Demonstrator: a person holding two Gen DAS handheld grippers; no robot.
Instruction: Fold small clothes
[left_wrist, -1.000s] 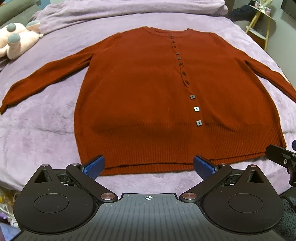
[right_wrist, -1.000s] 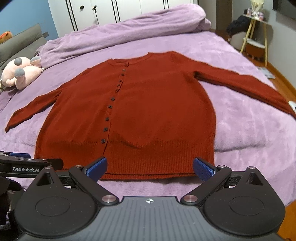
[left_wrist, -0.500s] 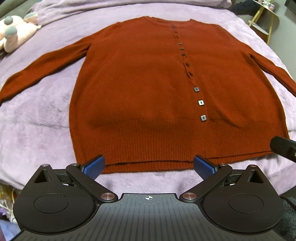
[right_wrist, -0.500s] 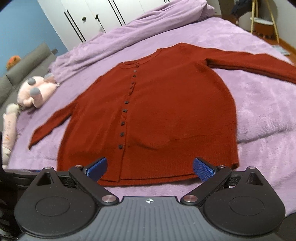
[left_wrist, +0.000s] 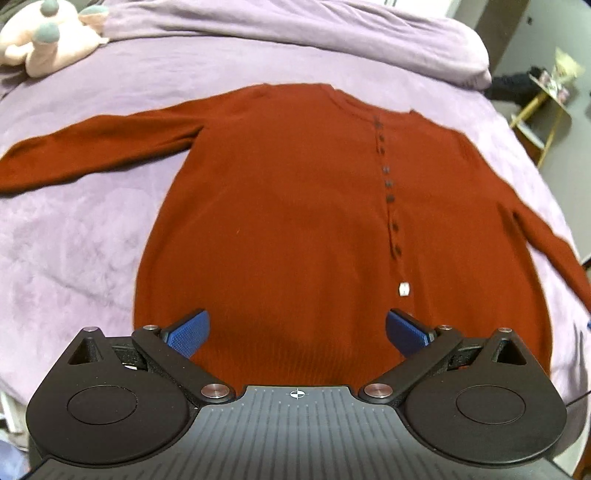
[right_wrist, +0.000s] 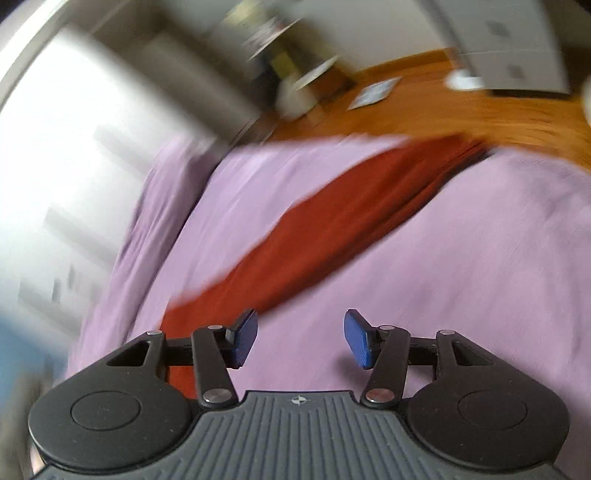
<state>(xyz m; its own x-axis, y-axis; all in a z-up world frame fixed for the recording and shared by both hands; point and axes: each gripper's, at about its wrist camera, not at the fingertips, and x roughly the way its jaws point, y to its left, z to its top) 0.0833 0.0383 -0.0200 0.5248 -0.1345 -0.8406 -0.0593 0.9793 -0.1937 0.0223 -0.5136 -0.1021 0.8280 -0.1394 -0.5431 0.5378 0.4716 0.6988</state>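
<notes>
Rust cardigan (left_wrist: 295, 221) flat on the purple bedspread (left_wrist: 74, 240), buttons up, sleeves out; I can read no label or writing anywhere.

My left gripper (left_wrist: 295, 332) hangs released over the hem, holding nothing; my right gripper (right_wrist: 300, 338) is closing beside the sleeve (right_wrist: 332, 229), jaws empty; that view is blurred.

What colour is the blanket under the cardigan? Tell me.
Lilac purple blanket, clearest in the left wrist view.
</notes>
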